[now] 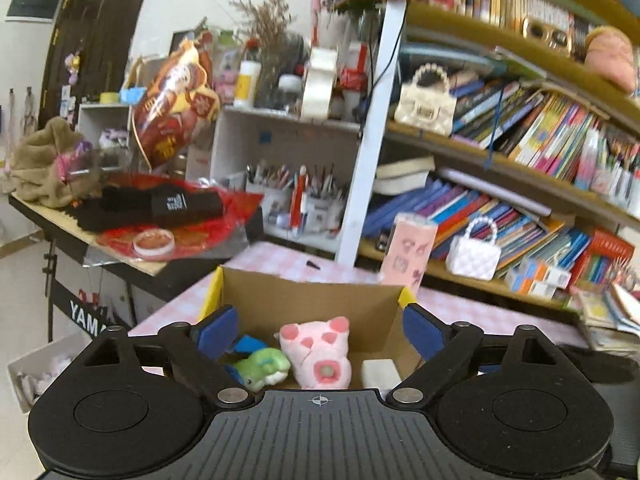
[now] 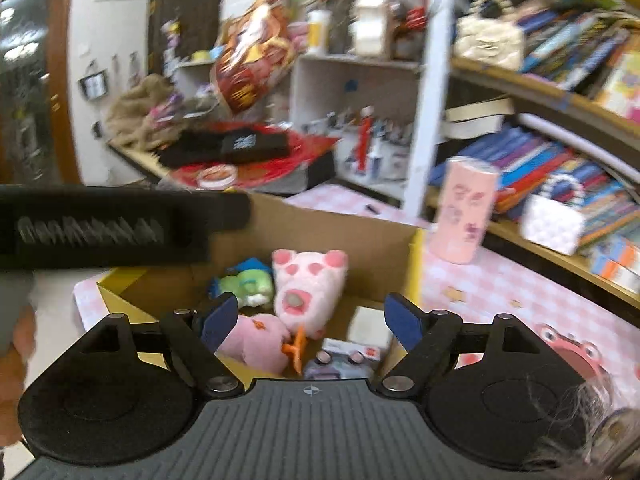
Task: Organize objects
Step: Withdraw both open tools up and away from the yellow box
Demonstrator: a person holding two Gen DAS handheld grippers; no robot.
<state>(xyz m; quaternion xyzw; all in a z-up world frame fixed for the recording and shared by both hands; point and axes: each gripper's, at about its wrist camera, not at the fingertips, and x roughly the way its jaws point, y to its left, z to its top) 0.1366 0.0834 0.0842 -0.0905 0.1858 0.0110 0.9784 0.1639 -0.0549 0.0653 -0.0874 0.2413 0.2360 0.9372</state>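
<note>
Left wrist view: the left tool (image 1: pixel 318 330) fills the bottom of the frame with its blue fingers (image 1: pixel 218 330) spread wide and nothing between them. Just beyond it, at lower centre, sits an open cardboard box (image 1: pixel 312 300) on the pink-checked desk (image 1: pixel 276 258). Inside the box lie a pink plush paw (image 1: pixel 316 350), a green plush toy (image 1: pixel 264 368) to its left, and a white block (image 1: pixel 380 372) to its right. A pink cup (image 1: pixel 408 254) stands upright on the desk behind the box's right corner, with a white handbag (image 1: pixel 472 254) on the low shelf further right.

In the right wrist view (noticeably blurred), the right tool (image 2: pixel 312 322) is likewise wide open and empty, poised above the near edge of the same box (image 2: pixel 320 232). More contents show here: the paw (image 2: pixel 308 284) at centre, the green toy (image 2: pixel 248 282) left of it, a round pink plush (image 2: pixel 256 342) with an orange piece at lower centre, and a small box (image 2: pixel 348 350) beside it. A frog-faced pink item (image 2: pixel 572 354) lies on the desk at lower right.
</note>
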